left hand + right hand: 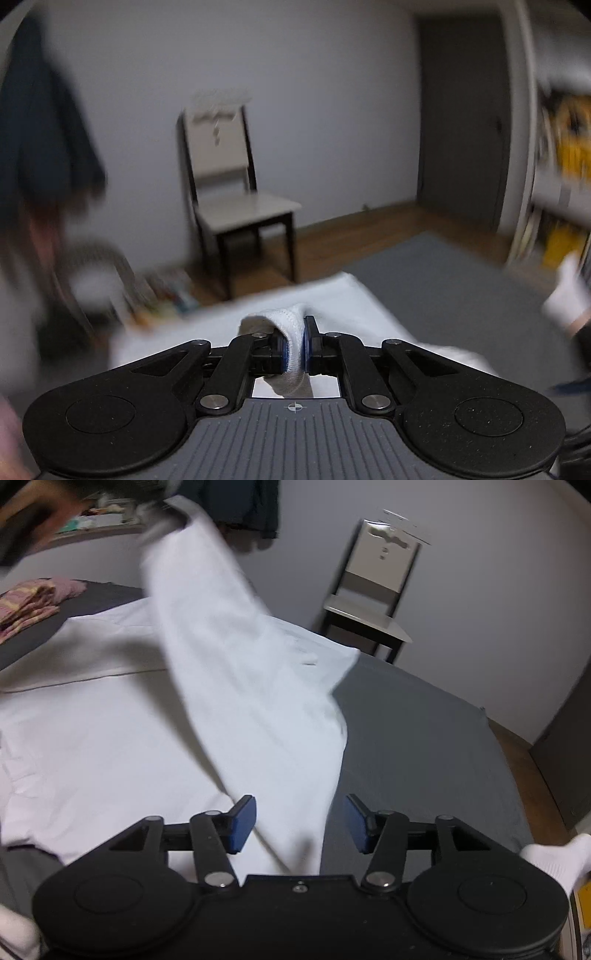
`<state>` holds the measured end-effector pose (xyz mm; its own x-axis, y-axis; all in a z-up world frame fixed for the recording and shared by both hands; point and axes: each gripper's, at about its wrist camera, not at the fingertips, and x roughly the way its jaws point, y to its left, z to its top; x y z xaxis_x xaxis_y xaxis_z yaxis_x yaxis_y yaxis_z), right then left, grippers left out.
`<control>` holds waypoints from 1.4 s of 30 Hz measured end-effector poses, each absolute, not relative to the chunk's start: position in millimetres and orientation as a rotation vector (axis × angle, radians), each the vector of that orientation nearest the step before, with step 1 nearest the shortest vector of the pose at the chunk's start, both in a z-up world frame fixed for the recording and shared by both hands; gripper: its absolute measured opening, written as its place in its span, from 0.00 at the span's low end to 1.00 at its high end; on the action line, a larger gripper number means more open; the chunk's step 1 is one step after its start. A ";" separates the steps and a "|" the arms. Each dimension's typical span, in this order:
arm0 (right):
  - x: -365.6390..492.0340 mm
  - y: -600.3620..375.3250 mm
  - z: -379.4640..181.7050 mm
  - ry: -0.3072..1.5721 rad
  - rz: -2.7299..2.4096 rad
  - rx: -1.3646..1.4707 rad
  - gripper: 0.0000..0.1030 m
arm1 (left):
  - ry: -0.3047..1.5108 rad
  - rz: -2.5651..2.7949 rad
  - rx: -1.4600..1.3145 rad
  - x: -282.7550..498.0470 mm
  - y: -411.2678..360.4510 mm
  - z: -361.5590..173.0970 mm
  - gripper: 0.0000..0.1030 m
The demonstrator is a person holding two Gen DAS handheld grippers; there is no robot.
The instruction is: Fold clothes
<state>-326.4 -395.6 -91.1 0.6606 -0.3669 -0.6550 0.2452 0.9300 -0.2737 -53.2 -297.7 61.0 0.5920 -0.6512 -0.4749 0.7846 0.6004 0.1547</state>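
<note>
Left tongs pinched the white cloth; right tongs gaped.

The left gripper clamped a hemmed edge of the white garment, lifted over the grey bed. The right gripper stood wide, pads either side of the draped cloth, not gripping it.

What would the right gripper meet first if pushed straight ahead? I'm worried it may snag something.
Most likely the raised white garment: its lower edge hangs between the open right gripper fingers, just ahead. Past that lies the grey bed cover. Depth is hard to judge through the fisheye.
</note>
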 end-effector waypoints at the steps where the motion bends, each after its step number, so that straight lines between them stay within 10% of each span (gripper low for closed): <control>1: -324.6 -391.4 -92.1 0.781 -0.331 -0.174 0.52 | 0.376 -0.849 0.435 -40.8 -305.0 67.3 0.07; 20: -307.3 -329.9 -128.3 0.895 -0.082 -0.454 0.49 | 0.582 -0.687 0.616 90.0 -347.3 -8.1 0.07; 28: -308.1 -319.8 -126.6 0.882 -0.054 -0.506 0.17 | 0.554 -0.700 0.670 100.7 -349.1 -2.1 0.07; 35: -307.3 -327.1 -120.2 0.876 0.000 -0.356 0.18 | 0.533 -0.706 0.675 109.7 -367.2 1.4 0.07; 42: -309.7 -360.7 -103.1 0.764 -0.020 -0.117 0.51 | 0.509 -0.712 0.681 118.4 -379.8 -3.6 0.07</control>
<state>-309.7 -360.7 -103.1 0.7223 -0.0607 -0.6889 -0.0241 0.9933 -0.1128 118.4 -379.8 -3.6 0.6543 -0.4188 -0.6297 0.7313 0.5624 0.3858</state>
